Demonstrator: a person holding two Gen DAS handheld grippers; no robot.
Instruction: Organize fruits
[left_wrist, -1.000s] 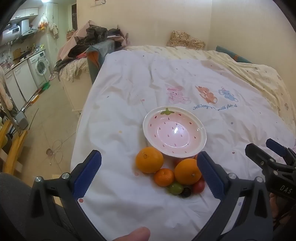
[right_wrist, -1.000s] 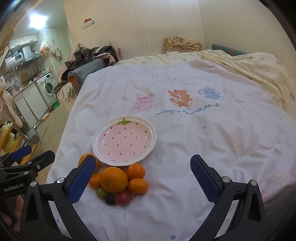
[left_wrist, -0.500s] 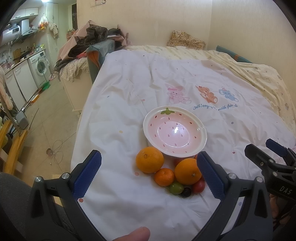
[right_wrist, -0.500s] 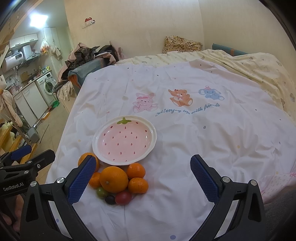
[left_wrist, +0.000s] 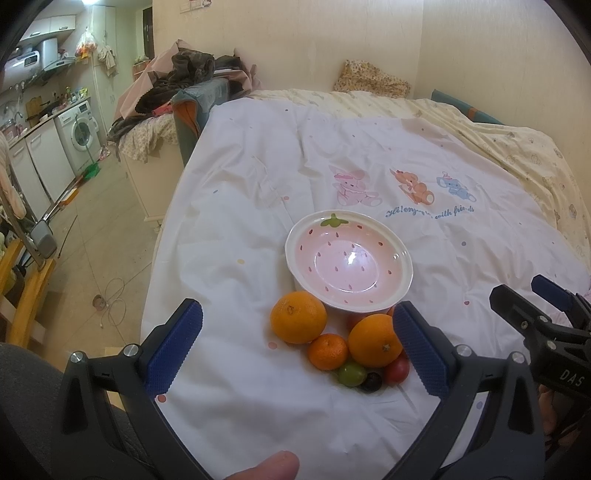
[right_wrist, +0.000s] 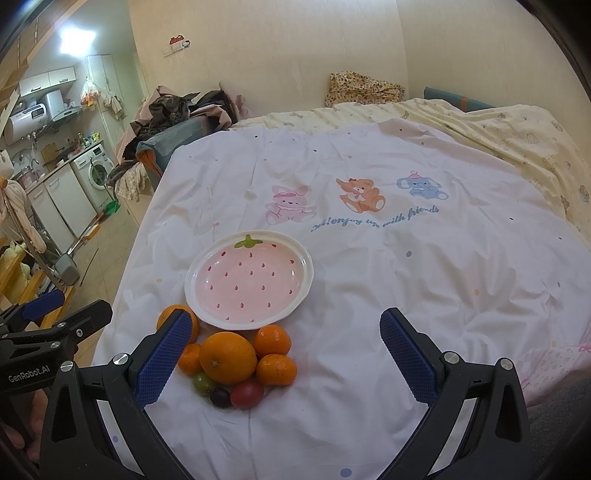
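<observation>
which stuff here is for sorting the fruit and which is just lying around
For the job: pink strawberty-patterned ceramic plate; pile of oranges, mandarins and small round fruits.

Lying about: heap of dark clothes; white washing machine; leopard-print pillow.

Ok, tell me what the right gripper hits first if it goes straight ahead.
Probably only bare white bedsheet. The right gripper points right of the strawberry plate and fruit pile; depth is unclear.

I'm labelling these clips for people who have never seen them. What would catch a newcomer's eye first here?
The pink strawberry-patterned ceramic bowl stands empty on the white cartoon-print bedsheet. Just in front of it lies a tight cluster of fruit: a big orange, smaller mandarins, a green grape and a red tomato. The left gripper and right gripper both hover open before it.
</observation>
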